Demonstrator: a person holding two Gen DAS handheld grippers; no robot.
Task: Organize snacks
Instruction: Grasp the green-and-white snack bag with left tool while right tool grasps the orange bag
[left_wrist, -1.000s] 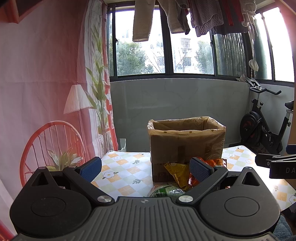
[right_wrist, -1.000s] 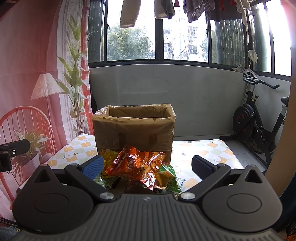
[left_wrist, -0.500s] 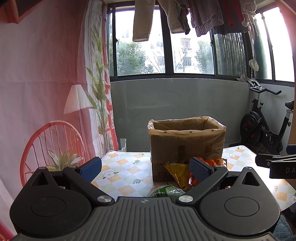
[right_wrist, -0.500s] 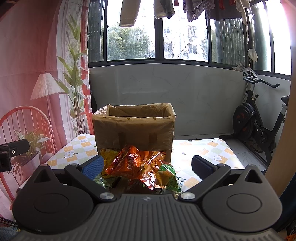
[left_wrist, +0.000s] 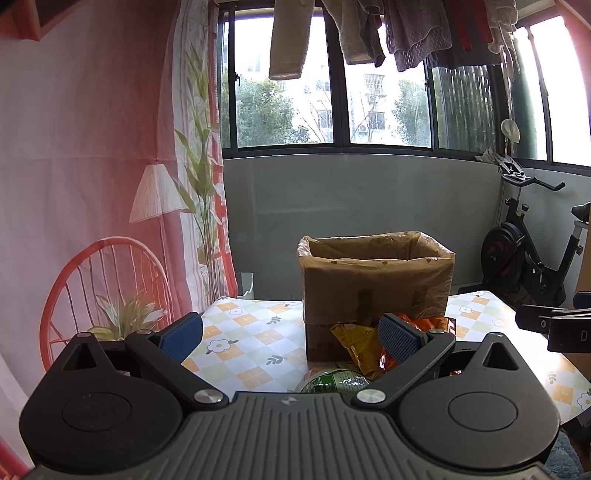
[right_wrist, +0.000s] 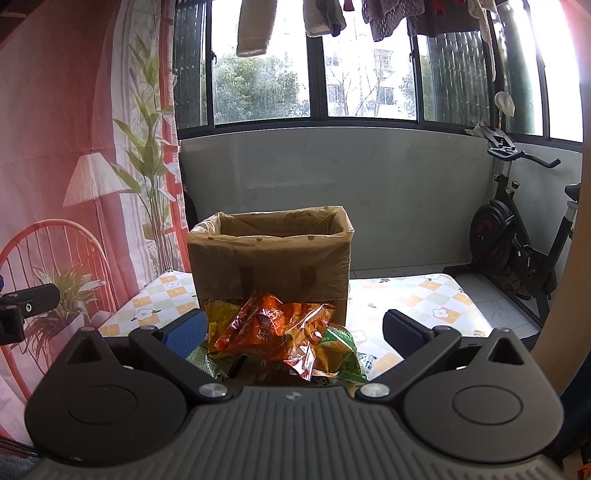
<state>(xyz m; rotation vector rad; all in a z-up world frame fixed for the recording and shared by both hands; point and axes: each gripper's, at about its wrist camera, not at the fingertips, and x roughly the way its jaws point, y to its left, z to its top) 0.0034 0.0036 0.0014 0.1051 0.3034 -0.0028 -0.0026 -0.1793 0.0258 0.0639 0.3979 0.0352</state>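
On the far left of the left wrist view hangs a pink printed backdrop (left_wrist: 92, 184) showing a lamp and a red chair. Next comes the left gripper (left_wrist: 291, 334), its blue-padded fingers spread wide with nothing between them, poised above the flower-patterned tabletop (left_wrist: 251, 343). Right of centre stands a cardboard box (left_wrist: 376, 280) lined with a clear plastic bag, open at the top. Snack packets lie against its near face: a yellow packet (left_wrist: 354, 341), an orange packet (left_wrist: 432, 325) partly behind the gripper's right finger, and a green packet (left_wrist: 332, 380) close to the gripper body. At the right edge an exercise bike (left_wrist: 524, 254) stands on the floor.

From the right wrist view, the right gripper (right_wrist: 293, 330) is likewise open and empty, and the snack pile sits in the line between its fingers: a crinkled orange packet (right_wrist: 280, 328) on top, green packets (right_wrist: 340, 354) beneath it, all touching the box (right_wrist: 269, 266) front. Whether the fingers touch the pile cannot be told.
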